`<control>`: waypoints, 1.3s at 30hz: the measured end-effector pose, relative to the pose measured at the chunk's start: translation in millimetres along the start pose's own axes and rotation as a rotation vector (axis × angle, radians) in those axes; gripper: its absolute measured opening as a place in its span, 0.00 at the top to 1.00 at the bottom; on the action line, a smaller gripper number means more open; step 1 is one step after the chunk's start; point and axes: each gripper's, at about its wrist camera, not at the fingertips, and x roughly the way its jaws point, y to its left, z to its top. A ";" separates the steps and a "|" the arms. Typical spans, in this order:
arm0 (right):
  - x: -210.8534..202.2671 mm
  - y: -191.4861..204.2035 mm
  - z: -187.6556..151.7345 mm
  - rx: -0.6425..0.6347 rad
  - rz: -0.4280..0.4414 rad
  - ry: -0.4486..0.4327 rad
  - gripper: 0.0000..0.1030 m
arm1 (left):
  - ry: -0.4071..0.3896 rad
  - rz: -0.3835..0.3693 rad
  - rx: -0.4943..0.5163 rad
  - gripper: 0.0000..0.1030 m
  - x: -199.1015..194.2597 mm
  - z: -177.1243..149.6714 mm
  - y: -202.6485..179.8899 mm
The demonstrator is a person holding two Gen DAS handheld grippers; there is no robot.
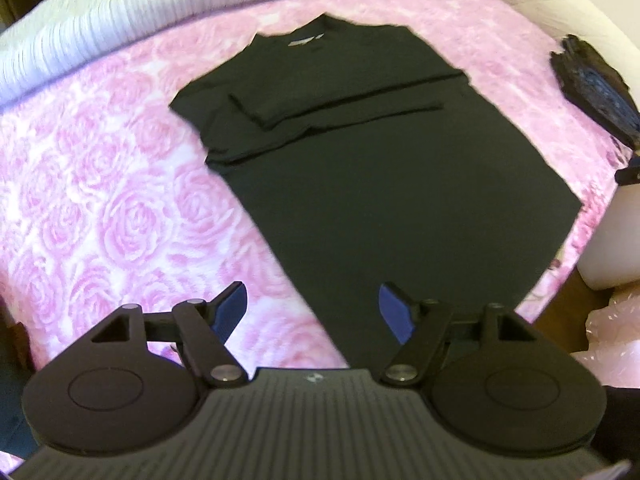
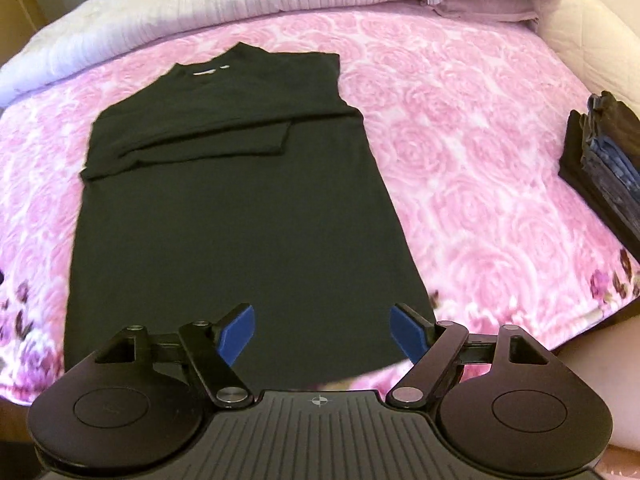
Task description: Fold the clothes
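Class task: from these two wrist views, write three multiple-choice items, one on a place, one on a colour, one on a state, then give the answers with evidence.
1. Where is the stack of folded clothes?
A. Bed's right edge
B. On the shirt
C. On the floor

2. What colour is the shirt?
A. White
B. Black
C. Pink

3. How are the sleeves?
A. Spread wide
B. Rolled up
C. Folded across the chest

Answers: 1 A, it sits at the right edge of the pink bedspread. 2 B, it is dark throughout. 3 C, both lie over the body; left gripper and right gripper are open.
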 end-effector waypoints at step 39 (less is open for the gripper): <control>-114.2 142.1 -174.7 0.192 -0.137 -0.071 0.24 | -0.008 -0.136 0.342 0.29 -79.7 -96.1 15.0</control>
